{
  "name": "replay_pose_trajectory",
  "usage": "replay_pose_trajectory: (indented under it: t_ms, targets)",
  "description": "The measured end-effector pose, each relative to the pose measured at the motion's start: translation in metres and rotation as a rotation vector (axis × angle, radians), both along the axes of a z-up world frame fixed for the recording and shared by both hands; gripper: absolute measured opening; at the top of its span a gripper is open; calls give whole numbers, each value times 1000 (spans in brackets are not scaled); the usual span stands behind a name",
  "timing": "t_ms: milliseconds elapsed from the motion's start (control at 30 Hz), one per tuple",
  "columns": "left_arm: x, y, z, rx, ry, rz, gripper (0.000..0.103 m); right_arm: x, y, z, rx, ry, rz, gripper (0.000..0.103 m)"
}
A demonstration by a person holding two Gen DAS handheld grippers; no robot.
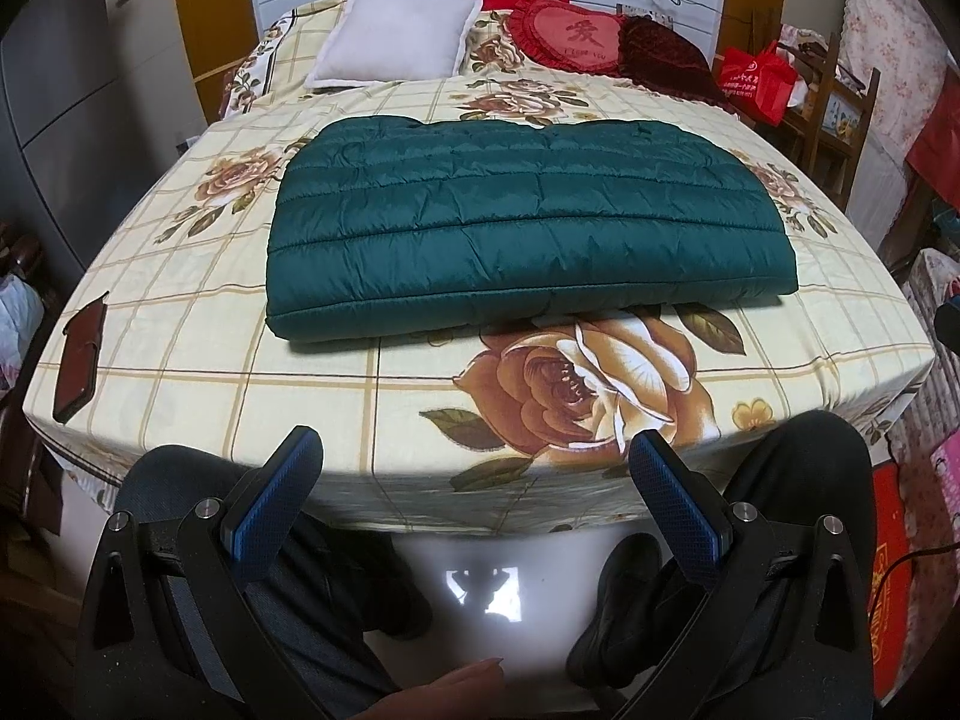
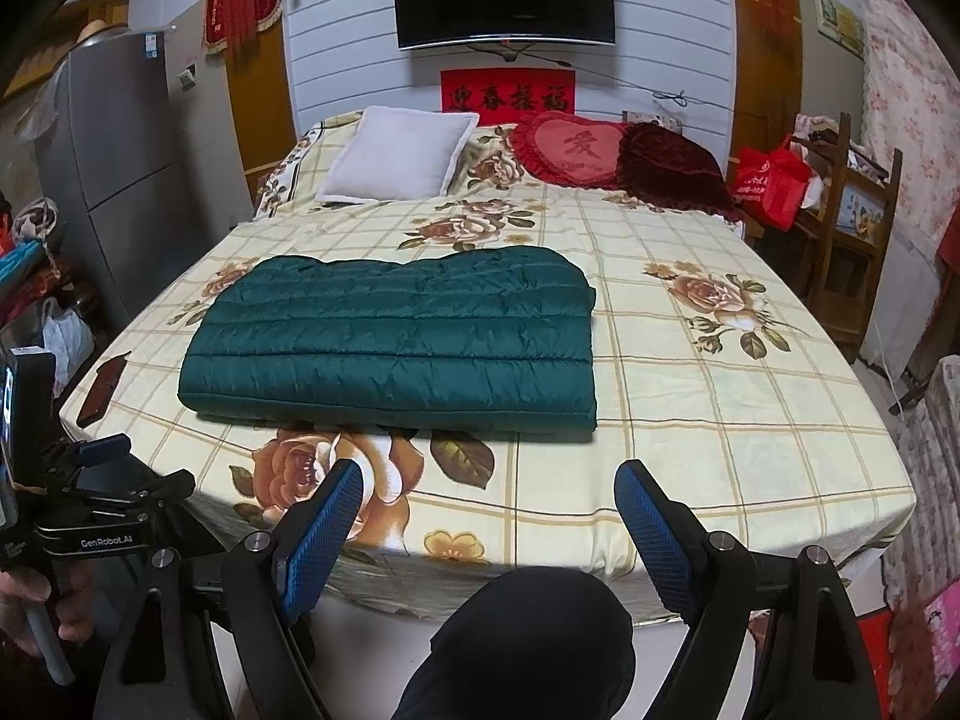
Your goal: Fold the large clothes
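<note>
Left gripper [image 1: 474,456]: jaws apart, empty, off the bed's [image 1: 180,324] near edge. Jacket [image 1: 528,222] lies mid-bed, already a flat, squared, layered rectangle. Right gripper [image 2: 489,489]: jaws apart, empty, clear of it. Looks done, maybe one more halving left.

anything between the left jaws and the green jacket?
Only bare floral bedsheet, with a large printed rose; left wrist view. The green jacket lies folded beyond the open left gripper.
</note>
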State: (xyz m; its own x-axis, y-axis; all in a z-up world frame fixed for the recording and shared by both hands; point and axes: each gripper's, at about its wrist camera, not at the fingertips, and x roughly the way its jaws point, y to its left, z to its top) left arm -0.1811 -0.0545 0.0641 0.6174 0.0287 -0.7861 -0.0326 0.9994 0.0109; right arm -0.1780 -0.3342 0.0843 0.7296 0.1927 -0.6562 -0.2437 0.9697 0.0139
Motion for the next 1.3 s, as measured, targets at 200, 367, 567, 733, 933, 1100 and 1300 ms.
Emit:
replay_pose_trajectory:
  t_ms: [200,367,567,733,933,1100,1300]
  targets:
    - [0,-1,0,0,1,2,102,-2,0,1,5,-5,-2,84]
    - [0,0,0,-2,2,1,102,-3,1,1,6,-5,0,84]
    - [-1,-1,0,1,0,5,102,-4,1,2,6,-10,9,84]
    - [0,-1,0,0,1,6,102,-5,1,3,6,-16,17,84]
    - [0,-1,0,1,3,4,102,-5,2,3,8,-14,16,84]
    - [0,-1,0,-8,-2,2,102,-5,3,3,10,-8,18,84]
    - [-1,-2,0,-8,-4,7,102,-3,3,2,10,-4,18,84]
